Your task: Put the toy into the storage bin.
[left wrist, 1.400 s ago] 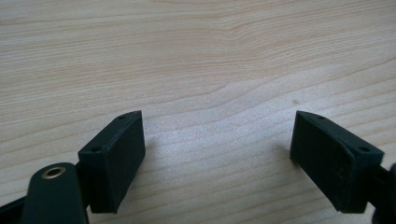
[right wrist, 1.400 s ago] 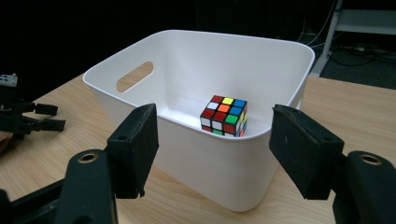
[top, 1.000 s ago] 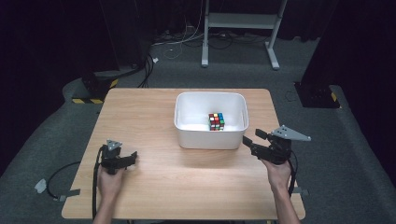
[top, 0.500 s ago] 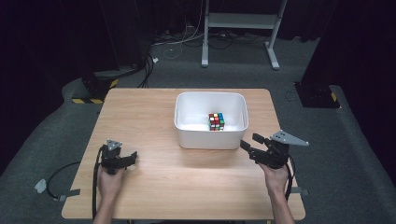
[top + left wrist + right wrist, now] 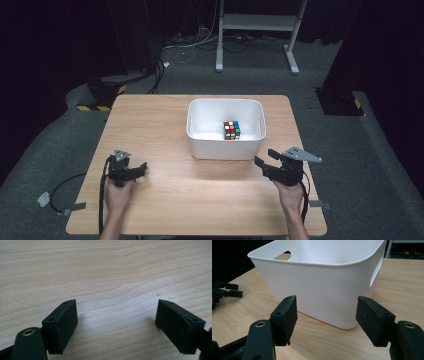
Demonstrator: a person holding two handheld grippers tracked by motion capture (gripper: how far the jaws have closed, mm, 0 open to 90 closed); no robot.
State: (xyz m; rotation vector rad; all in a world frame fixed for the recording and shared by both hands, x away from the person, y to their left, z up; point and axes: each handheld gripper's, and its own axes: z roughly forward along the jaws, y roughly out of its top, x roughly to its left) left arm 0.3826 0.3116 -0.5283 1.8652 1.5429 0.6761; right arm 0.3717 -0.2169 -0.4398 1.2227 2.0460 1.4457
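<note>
A colourful puzzle cube [image 5: 231, 130] lies inside the white bin [image 5: 226, 101], toward its right side. My right gripper [image 5: 264, 157] hovers low over the table just right of the bin's near right corner. In the right gripper view its jaws [image 5: 327, 315] stand apart with nothing between them, facing the bin's wall [image 5: 319, 287]. My left gripper [image 5: 144, 167] rests near the table's front left, well away from the bin. Its jaws [image 5: 116, 320] are open over bare wood.
The wooden table [image 5: 165, 125] has free surface between the two grippers and left of the bin. The left gripper [image 5: 227, 291] shows far off at the left of the right gripper view. A cable trails from each gripper over the table's front edge.
My right gripper has sunk closer to the table beside the bin's near right corner. The left gripper, the bin and the cube have stayed put.
</note>
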